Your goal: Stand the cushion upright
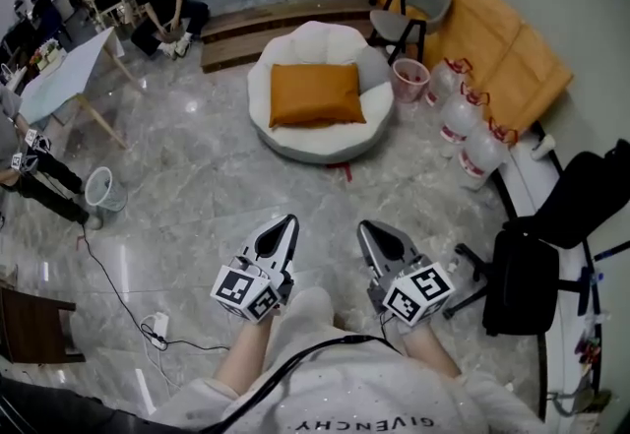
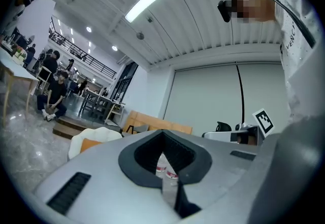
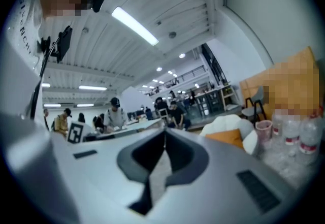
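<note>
status: task not yet begun. orange cushion (image 1: 315, 94) lies flat in the hollow of the white round seat (image 1: 295, 145), across the marble floor and well apart from us.

left gripper (image 1: 288, 223): jaws pressed together, nothing between them. right gripper (image 1: 363, 226): same, closed and empty. both are held level near the body and point toward the seat.

risks as we judge them:
- closed jaws would only prod the cushion. they must spread before contact, or we push it flat against the seat's back rim.
- the cushion looks soft. pinched at one corner only, it may fold or sag instead of rising, so one grip on each side seems safer.
- the seat's padding is rounded. a cushion stood on edge without leaning on the rim may slump back down.
- the water bottles (image 1: 463, 117) and pink bin (image 1: 409, 80) stand just beside the seat's right side. a wide swing there could knock them.
- the cable (image 1: 108, 284) trails on the floor to our left, so there is a snag risk on approach.
</note>
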